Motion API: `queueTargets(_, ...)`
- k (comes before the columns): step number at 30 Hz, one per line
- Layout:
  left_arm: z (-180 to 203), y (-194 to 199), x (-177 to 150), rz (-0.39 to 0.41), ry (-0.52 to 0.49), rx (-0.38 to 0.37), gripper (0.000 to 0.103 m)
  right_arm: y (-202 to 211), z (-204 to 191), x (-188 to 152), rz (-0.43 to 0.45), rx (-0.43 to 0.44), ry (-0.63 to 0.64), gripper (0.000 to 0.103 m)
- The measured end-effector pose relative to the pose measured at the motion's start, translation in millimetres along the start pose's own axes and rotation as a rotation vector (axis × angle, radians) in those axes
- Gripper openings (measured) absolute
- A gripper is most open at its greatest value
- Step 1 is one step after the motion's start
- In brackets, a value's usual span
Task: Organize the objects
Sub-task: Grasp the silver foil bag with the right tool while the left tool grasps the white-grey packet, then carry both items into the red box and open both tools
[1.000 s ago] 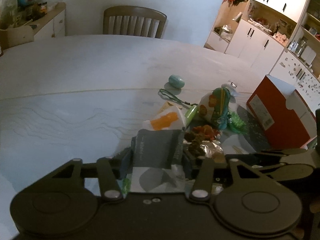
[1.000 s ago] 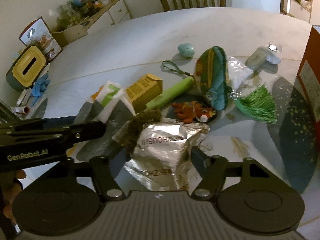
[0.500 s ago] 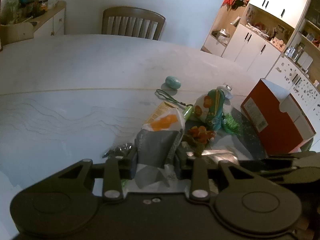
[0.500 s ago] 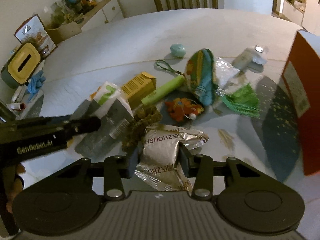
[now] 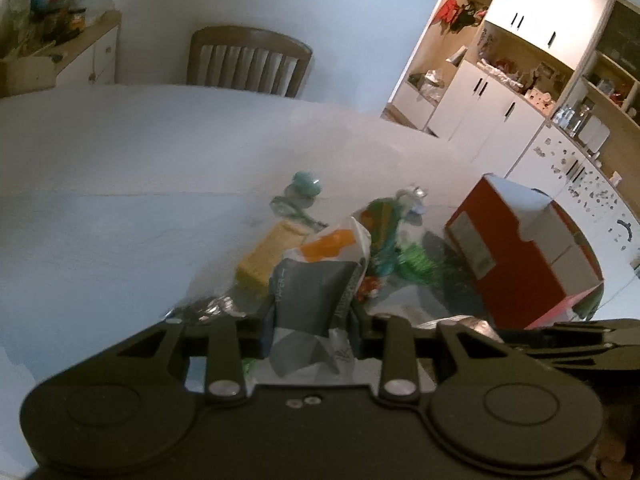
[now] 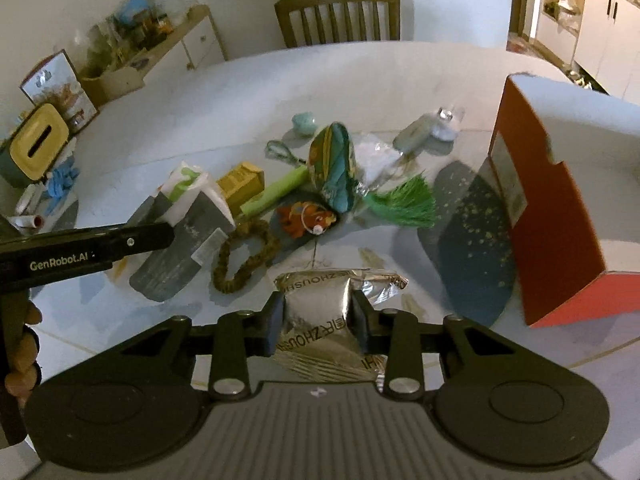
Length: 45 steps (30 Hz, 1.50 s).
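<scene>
My left gripper (image 5: 312, 316) is shut on a grey and white tissue pack (image 5: 316, 280) with an orange top, held a little above the table. From the right wrist view the same pack (image 6: 188, 216) hangs at the tip of the left gripper (image 6: 170, 236). My right gripper (image 6: 318, 320) has a crinkled silver foil packet (image 6: 316, 300) between its pads; the jaws are closing and squeeze it, and the packet is off the table. A red cardboard box (image 6: 552, 200) stands open at the right.
On the white table (image 6: 400, 72) lie a yellow carton (image 6: 240, 180), green tube (image 6: 276, 192), colourful pouch (image 6: 334, 164), green tassel (image 6: 404, 204), orange fish toy (image 6: 304, 218), brown rope ring (image 6: 244, 256), teal pebble (image 6: 304, 122) and small bottle (image 6: 420, 134). A chair (image 6: 338, 12) stands behind.
Both grippers closed on their packs and rose. The right one pulled back with the foil packet, uncovering the brown rope ring; the left one lifted the tissue pack.
</scene>
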<state>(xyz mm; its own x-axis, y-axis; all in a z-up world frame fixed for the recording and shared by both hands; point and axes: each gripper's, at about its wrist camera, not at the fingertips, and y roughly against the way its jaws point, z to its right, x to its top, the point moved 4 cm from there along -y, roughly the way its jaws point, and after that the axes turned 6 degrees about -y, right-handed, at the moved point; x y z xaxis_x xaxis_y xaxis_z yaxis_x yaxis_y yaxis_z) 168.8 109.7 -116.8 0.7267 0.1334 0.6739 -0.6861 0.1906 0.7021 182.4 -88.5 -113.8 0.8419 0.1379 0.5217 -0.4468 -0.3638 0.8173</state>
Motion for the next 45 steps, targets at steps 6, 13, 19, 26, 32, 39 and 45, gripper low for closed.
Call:
queueTargets(6,36.0,5.4,19.6,0.027,-0.031,-0.008,0.033,27.2,19.5,15.1,0.067,0.032,-0.018,0.034)
queueTargets(13,88.0,1.6,47.6,0.056,-0.065,-0.006,0.033,59.4,60.0,41.6,0.134,0.059,-0.01,0.034)
queueTargets(19,138.4,-13.7,68.7,0.076,-0.079,0.001,0.034,78.7,106.4,60.9,0.182,0.053,-0.006,0.034)
queueTargets(26,199.6,-43.6,87.7,0.075,-0.105,-0.021,0.034,94.0,166.4,73.0,0.216,0.035,-0.017,0.034)
queueTargets(32,246.7,-73.3,102.9,0.05,-0.129,-0.051,0.034,97.4,218.5,80.7,0.229,0.008,-0.046,0.034)
queueTargets(39,292.8,-111.0,115.1,0.022,-0.199,-0.05,0.034,91.6,270.1,89.8,0.23,-0.026,-0.081,0.034)
queueTargets(45,318.5,-149.8,121.3,-0.016,-0.219,-0.067,0.034,75.1,297.1,94.7,0.213,-0.051,-0.075,0.034)
